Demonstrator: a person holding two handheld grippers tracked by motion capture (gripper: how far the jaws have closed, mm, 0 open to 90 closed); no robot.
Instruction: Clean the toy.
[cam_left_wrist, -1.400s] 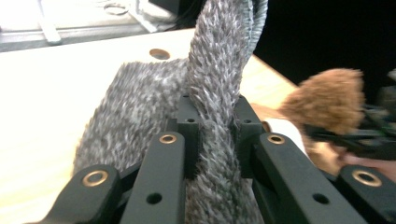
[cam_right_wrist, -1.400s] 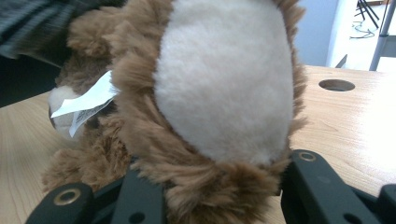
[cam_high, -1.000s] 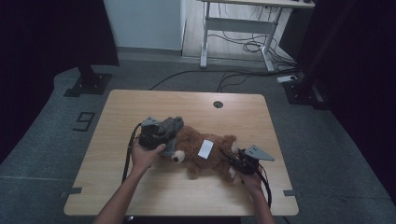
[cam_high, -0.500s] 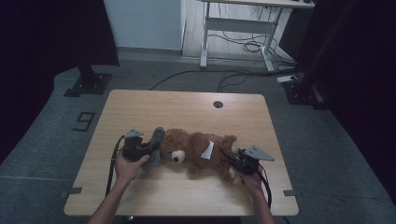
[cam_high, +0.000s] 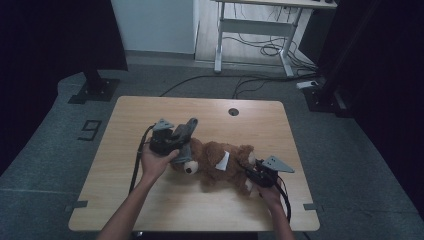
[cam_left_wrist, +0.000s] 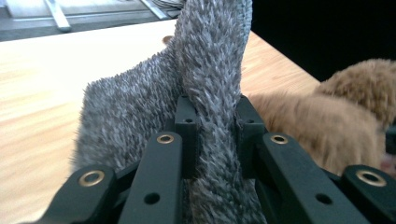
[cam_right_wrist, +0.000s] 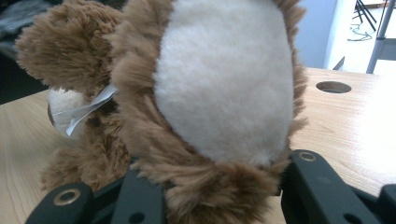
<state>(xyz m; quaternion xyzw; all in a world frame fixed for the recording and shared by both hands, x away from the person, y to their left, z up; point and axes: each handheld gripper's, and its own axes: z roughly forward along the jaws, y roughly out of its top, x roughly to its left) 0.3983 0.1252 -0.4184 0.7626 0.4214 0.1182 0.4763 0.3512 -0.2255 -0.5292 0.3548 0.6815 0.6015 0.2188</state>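
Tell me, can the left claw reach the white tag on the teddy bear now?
Probably not at once. The left claw is shut on the grey furry cloth near the bear's head, so it is busy. The white tag lies bare on the teddy bear, close by, nothing covering it.

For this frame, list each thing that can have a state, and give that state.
teddy bear: lying on the table, foot clamped.
grey fuzzy cloth: pinched, lifted by the bear's head.
left gripper: shut on the cloth.
right gripper: shut on the bear's foot.
white tag: sticking out from the bear.
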